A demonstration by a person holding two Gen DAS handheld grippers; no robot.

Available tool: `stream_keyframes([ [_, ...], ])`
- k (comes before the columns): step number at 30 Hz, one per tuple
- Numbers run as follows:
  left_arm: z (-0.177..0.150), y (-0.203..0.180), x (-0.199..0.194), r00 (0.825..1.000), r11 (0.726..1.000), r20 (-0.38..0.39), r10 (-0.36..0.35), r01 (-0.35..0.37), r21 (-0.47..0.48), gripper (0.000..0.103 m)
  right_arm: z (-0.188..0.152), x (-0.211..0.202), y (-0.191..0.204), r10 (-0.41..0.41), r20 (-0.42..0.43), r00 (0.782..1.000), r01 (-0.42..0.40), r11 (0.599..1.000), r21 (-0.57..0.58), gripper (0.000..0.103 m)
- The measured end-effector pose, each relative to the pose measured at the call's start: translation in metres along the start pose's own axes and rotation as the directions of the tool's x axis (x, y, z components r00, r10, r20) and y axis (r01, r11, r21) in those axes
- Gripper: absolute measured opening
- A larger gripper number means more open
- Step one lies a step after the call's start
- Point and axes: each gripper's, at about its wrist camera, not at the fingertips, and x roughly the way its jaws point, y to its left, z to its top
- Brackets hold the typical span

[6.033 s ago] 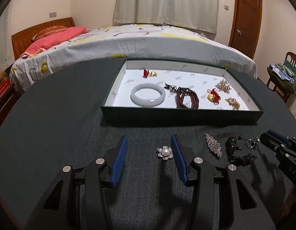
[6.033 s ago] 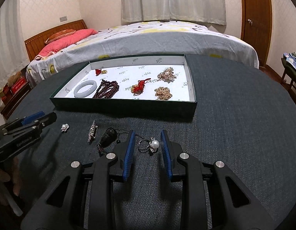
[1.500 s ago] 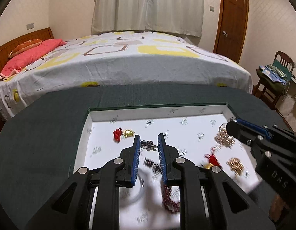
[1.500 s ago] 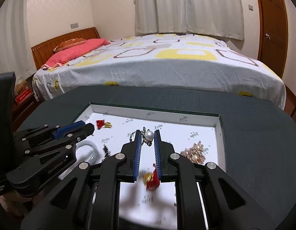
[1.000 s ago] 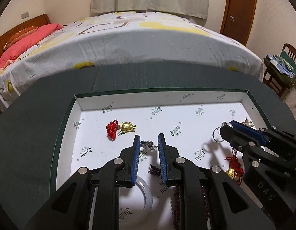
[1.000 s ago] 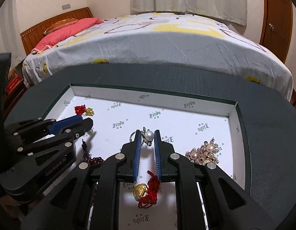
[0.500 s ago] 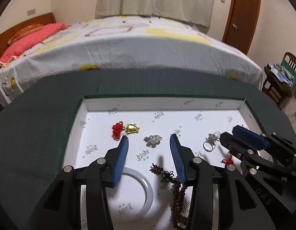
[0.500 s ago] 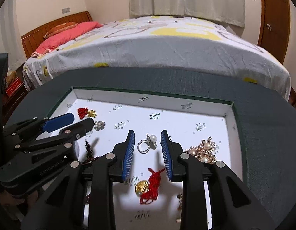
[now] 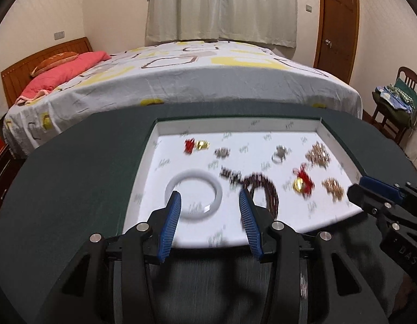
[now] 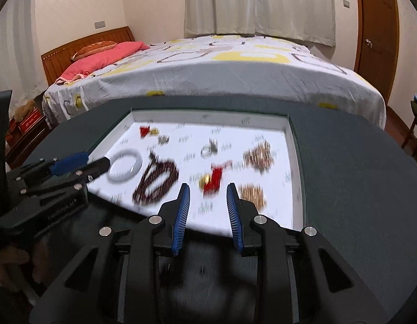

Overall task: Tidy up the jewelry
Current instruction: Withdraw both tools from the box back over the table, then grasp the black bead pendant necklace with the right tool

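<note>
A white-lined box tray (image 9: pixel 151 135) on the dark table holds the jewelry, all blurred by motion. The silver brooch (image 9: pixel 222 151) and the pearl ring (image 9: pixel 280 155) lie loose in its far half. My left gripper (image 9: pixel 209 202) is open and empty over the tray's near edge, in front of the white bangle (image 9: pixel 194 173). My right gripper (image 10: pixel 208 191) is open too, with nothing between its fingers, near the red and gold charm (image 10: pixel 212 181). In the right wrist view the brooch (image 10: pixel 163 139) and ring (image 10: pixel 208 149) lie apart from both grippers.
Also in the tray are a dark bead bracelet (image 9: pixel 270 189), a small red and gold charm (image 9: pixel 196 145) and two gold clusters (image 9: pixel 317 156). A bed (image 9: pixel 208 81) stands beyond the table. A chair with clothes (image 9: pixel 397 100) is at the right.
Both grippers opened and let go, leaving the brooch and the pearl ring in the tray. Both have since drawn back toward the tray's near edge and risen slightly.
</note>
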Motion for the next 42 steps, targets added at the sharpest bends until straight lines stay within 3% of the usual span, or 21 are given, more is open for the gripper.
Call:
stream_keyframes([
  [12,-0.048,0.007,-0.031,0.998,0.999,-0.047,0.036,-0.037,-0.024,0.045,-0.053,-0.022,0.022,0.032,-0.064,0.997,-0.032,0.999,-0.013,0.028],
  [21,-0.051,0.008,-0.032,0.998,0.999,-0.052,0.034,-0.035,-0.020,0.045,-0.057,-0.007,0.041,0.023,-0.087,0.996,-0.027,0.998,-0.049,0.027],
  [37,-0.059,0.007,-0.024,0.996,0.999,-0.087,0.025,-0.027,-0.020,0.045,-0.060,0.013,0.033,0.009,-0.160,0.987,-0.016,0.999,-0.042,0.026],
  [38,-0.059,0.007,-0.024,0.996,0.999,-0.088,0.025,-0.027,-0.020,0.045,-0.060,0.013,0.033,0.010,-0.161,0.987,-0.017,0.999,-0.042,0.020],
  [42,-0.059,0.006,-0.024,0.996,1.000,-0.090,0.023,-0.025,-0.019,0.045,-0.060,0.013,0.030,0.009,-0.162,0.987,-0.017,0.999,-0.046,0.015],
])
